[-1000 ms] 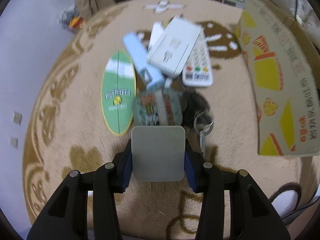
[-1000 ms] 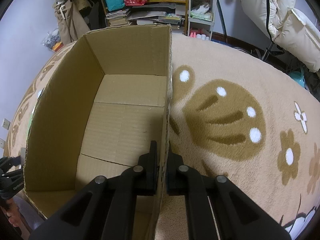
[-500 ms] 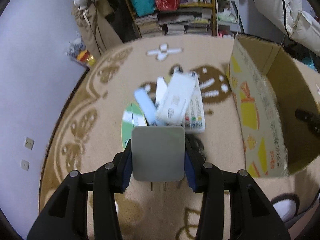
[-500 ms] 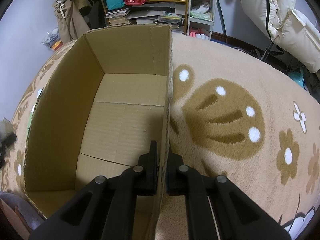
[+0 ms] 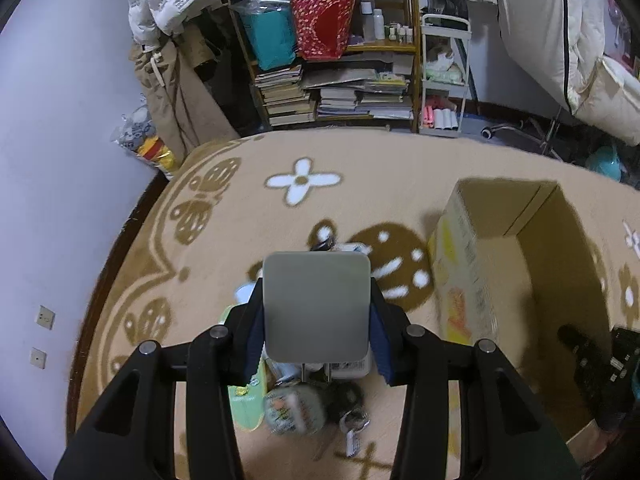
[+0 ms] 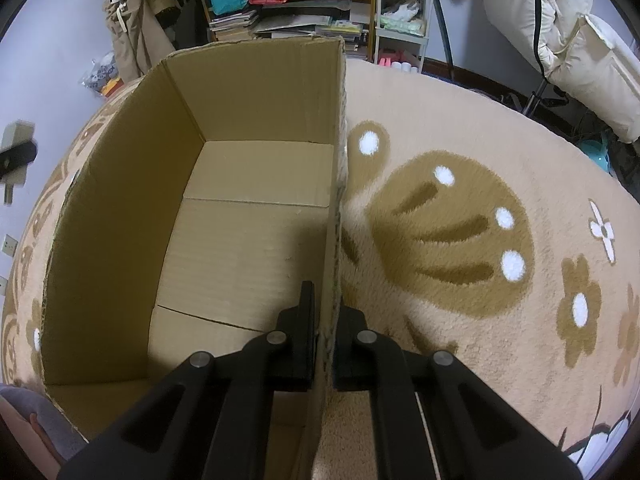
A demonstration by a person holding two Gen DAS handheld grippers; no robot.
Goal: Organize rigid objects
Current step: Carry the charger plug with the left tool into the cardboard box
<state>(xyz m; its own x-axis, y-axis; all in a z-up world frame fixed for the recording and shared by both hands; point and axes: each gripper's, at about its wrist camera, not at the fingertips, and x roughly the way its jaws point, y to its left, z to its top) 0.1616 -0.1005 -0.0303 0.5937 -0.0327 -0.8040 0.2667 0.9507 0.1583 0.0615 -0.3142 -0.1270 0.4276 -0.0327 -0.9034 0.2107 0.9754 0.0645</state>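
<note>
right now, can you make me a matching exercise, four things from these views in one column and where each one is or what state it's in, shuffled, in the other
Things:
1. grey square adapter
2. cardboard box
3. key ring
4. red bag

Places or states:
A. on the bookshelf at the back of the room
B. clamped between the left gripper fingers
C. lying on the rug in the pile
D. side wall pinched by the right gripper

Pairs: 1-B, 2-D, 3-C, 4-A
</note>
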